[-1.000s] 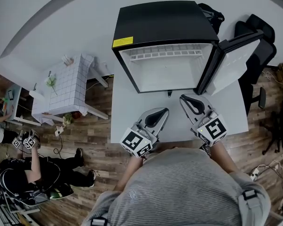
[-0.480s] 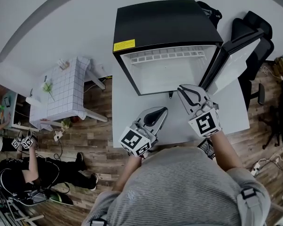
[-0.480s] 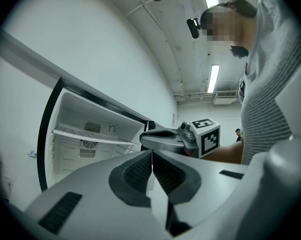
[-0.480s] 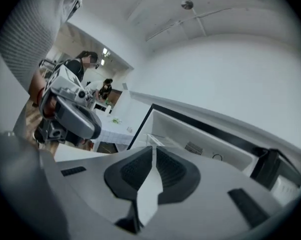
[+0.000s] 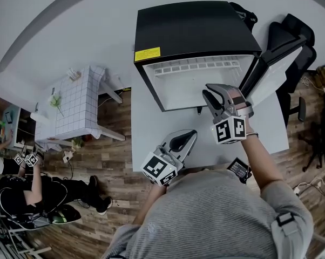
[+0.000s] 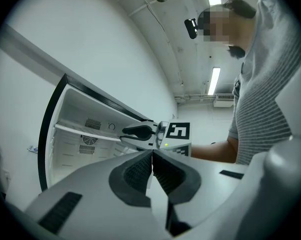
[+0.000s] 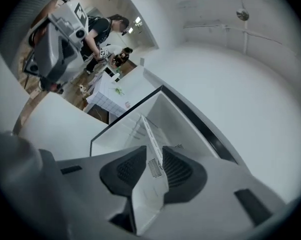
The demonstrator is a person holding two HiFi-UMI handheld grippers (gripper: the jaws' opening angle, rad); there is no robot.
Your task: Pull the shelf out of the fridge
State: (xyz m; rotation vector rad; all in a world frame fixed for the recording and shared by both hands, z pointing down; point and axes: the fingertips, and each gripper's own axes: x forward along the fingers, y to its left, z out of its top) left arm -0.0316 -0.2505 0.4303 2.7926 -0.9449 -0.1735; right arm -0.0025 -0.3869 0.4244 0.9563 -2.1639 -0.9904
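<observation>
A black mini fridge [image 5: 195, 26] stands on the white table [image 5: 151, 123] with its door [image 5: 276, 72] swung open to the right. Inside it, a thin white shelf [image 6: 85, 132] runs across the white interior. My right gripper [image 5: 210, 93] is raised at the fridge's mouth. Its jaws are opening, and the shelf [image 7: 149, 134] shows edge-on in line with the gap between them, with no pad pressing on it. My left gripper [image 5: 189, 135] rests low over the table in front of the fridge, jaws shut and empty [image 6: 152, 159].
A small black device [image 5: 239, 169] lies on the table near my right forearm. A low table with a white grid cloth [image 5: 79, 99] stands to the left, a black chair [image 5: 295, 36] behind the fridge door, and a seated person [image 5: 22, 198] at lower left.
My right gripper has lifted off the table and moved forward to the fridge opening, and its jaws have parted. The left gripper has stayed about where it was.
</observation>
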